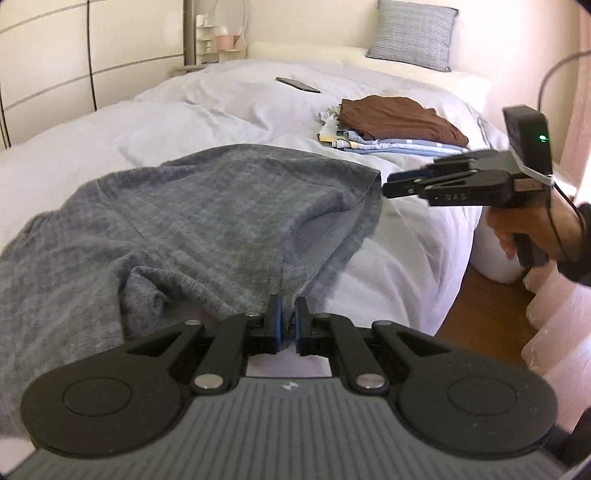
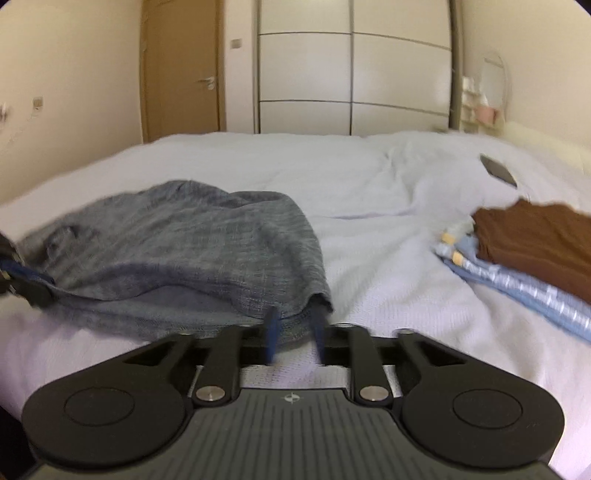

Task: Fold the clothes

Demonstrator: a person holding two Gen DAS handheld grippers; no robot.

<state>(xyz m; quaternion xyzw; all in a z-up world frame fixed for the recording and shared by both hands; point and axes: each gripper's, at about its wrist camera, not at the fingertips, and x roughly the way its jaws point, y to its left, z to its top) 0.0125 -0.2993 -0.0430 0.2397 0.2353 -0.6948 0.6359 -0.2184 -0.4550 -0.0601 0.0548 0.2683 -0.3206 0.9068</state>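
A grey knit garment [image 1: 203,206] lies rumpled on the white bed [image 1: 221,110]. My left gripper [image 1: 289,317] is shut on its near hem, with cloth pinched between the blue pads. From the right, my right gripper [image 1: 386,188] reaches the garment's raised far corner, held by a hand [image 1: 528,229]. In the right wrist view the right gripper [image 2: 295,332] has its fingers apart with the edge of the grey garment [image 2: 184,240] between them. The left gripper [image 2: 22,284] shows at the left edge of that view, on the hem.
A stack of folded clothes [image 1: 399,122], brown on top, sits on the bed's right side. Beyond it lie a dark phone [image 1: 297,85] and a grey pillow [image 1: 413,33]. Wooden floor [image 1: 487,314] runs along the bed's right edge. A wardrobe [image 2: 351,74] stands across the bed.
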